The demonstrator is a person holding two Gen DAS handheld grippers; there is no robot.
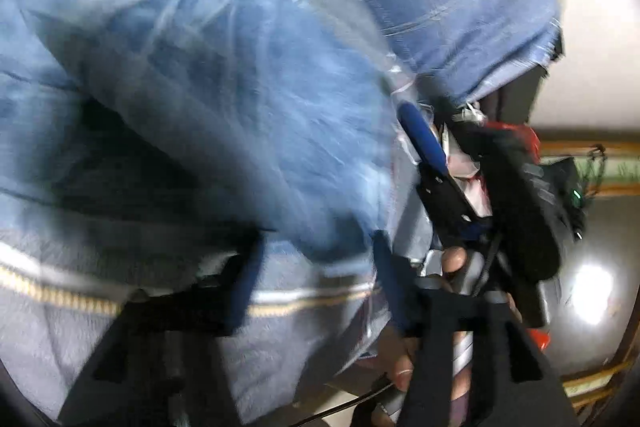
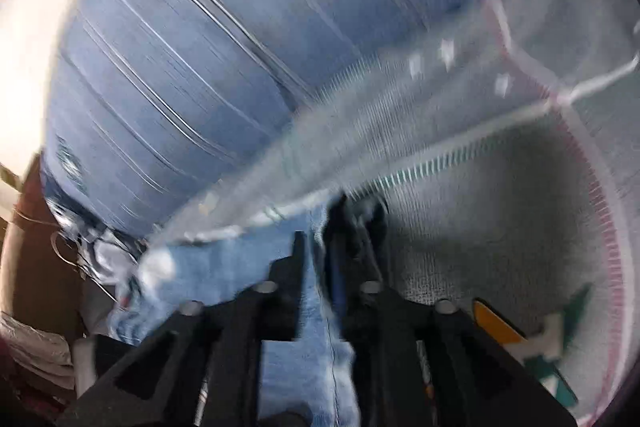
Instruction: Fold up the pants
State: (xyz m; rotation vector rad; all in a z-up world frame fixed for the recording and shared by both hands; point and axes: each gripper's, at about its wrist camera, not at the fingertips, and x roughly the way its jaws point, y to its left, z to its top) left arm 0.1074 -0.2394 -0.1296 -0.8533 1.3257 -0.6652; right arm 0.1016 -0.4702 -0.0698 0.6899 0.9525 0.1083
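Both views are smeared by motion blur; in the left wrist view the left gripper [image 1: 316,283] sits low in the frame with its two blue-tipped fingers [image 1: 248,291] spread apart, and blue denim of the pants [image 1: 224,115] drapes over and between them; whether the fingers grip the cloth cannot be told. The pants fill most of that view, hanging in a bulging fold above a grey blanket [image 1: 60,327] with a pale striped band; to the right, the right gripper [image 1: 440,183] shows from the side, tilted up and leftward, with a hand [image 1: 452,261] wrapped round its grip; further right, a pale wall [image 1: 600,27] and a bright light spot mark open room beyond the cloth's frayed edge.

In the right wrist view a blue striped sheet [image 2: 180,67] covers the upper left; the right gripper [image 2: 320,251] points up the frame with its fingers [image 2: 298,255] drawn close on a strip of the pants [image 2: 304,339], which runs down between them; the grey blanket [image 2: 500,227] with its pink stitched edge curves along the right.
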